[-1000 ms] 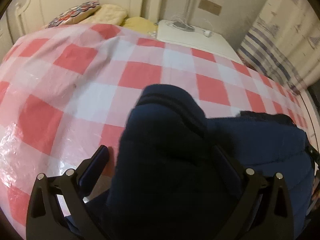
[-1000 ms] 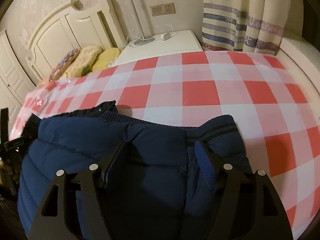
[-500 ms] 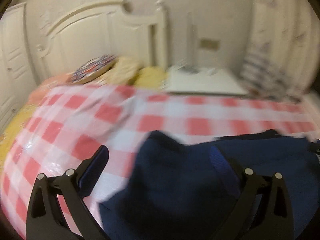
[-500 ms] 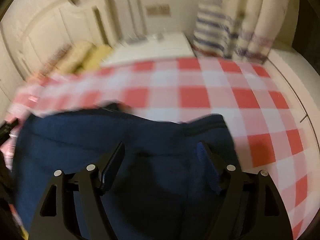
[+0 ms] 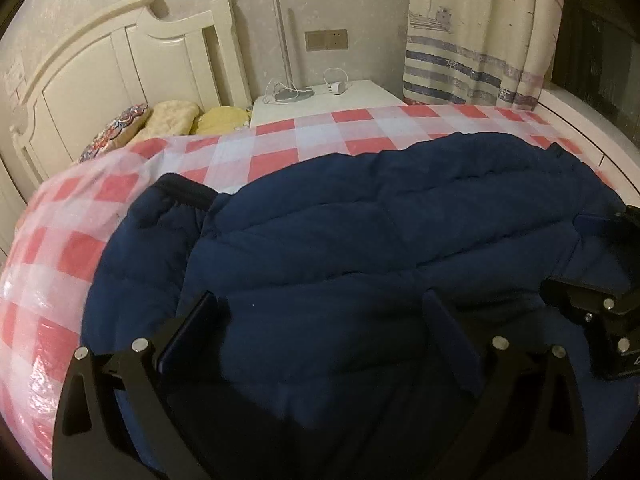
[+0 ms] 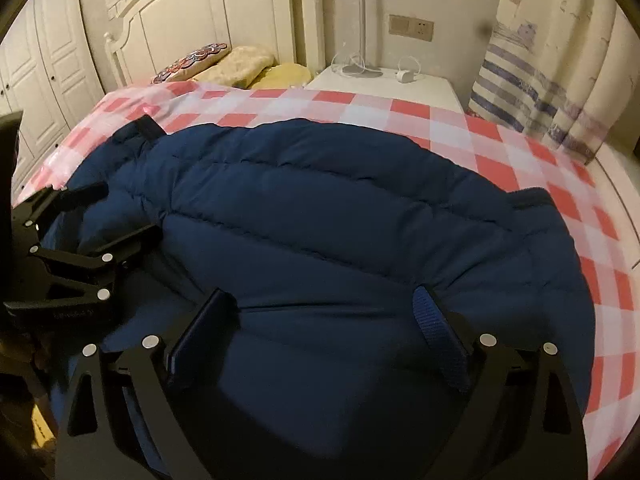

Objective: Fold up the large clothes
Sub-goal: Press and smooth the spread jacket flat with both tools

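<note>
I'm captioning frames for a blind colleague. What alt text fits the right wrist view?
A navy puffer jacket lies spread on a red-and-white checked bed cover, under the open right gripper. The left gripper is at the left edge; pillows and a white headboard lie behind.

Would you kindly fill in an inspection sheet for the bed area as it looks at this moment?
Surface: bed under a red-and-white checked cover, glossy like plastic.
Job's things: navy quilted jacket spread across the cover, dark ribbed cuffs at both ends.
Clutter: three cushions against the headboard.
Grippers: left gripper and right gripper both open above the jacket; the right's jaws have just been opening, nothing pinched.
Cables: white charger and cord on the nightstand, beside a lamp base.
Surroundings: white headboard, striped curtain, wall socket.
</note>
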Motion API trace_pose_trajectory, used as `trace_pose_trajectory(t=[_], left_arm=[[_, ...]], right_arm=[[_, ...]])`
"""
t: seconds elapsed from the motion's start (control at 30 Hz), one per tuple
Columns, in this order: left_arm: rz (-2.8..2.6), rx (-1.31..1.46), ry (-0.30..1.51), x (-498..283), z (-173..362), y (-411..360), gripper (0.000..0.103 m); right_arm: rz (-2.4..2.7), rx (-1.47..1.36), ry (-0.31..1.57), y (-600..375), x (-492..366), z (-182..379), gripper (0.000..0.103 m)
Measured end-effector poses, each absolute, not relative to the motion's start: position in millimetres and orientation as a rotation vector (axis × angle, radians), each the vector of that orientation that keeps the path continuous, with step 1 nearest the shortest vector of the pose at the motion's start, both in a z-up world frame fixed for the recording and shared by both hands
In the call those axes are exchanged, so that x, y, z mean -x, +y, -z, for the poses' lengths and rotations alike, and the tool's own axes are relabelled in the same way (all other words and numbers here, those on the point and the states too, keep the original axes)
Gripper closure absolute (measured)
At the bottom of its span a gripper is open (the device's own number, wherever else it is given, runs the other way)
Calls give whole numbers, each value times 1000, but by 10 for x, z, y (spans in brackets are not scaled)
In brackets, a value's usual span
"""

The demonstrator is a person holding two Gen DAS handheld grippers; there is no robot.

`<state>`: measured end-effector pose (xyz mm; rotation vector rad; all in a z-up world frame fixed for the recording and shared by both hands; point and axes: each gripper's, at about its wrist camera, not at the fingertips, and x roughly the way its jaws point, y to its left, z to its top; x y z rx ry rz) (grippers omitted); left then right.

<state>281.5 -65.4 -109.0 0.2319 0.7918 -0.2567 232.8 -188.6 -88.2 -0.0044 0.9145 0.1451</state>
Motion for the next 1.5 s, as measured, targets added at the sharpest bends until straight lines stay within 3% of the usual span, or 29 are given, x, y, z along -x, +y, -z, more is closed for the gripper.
trace_pose_trajectory(t=[0.33,0.6,0.7,0.83,1.2,1.5], left_arm=[[255,-236,823,-2867,1108,-635,2],[145,-169,725,-2461,645,-37,2],[81,-181,752,-2413,784,228,2],[112,-100,794,-2429,1078,492,2],[95,-120,789,-2426,1094,478,2],[240,-123,668,-1550,655,37,2]], right_arm=[[-148,-1,908,-1874,-2326,917,11],[-143,-38,818,-1888,-1787,479,11],[-134,15,804,-1870,-1627,435,11],[-110,27,874,-1930,-1611,825,6],[-129,11,836,-2009,-1618,925,4],[-166,14,742,-1947,-940,564,5]])
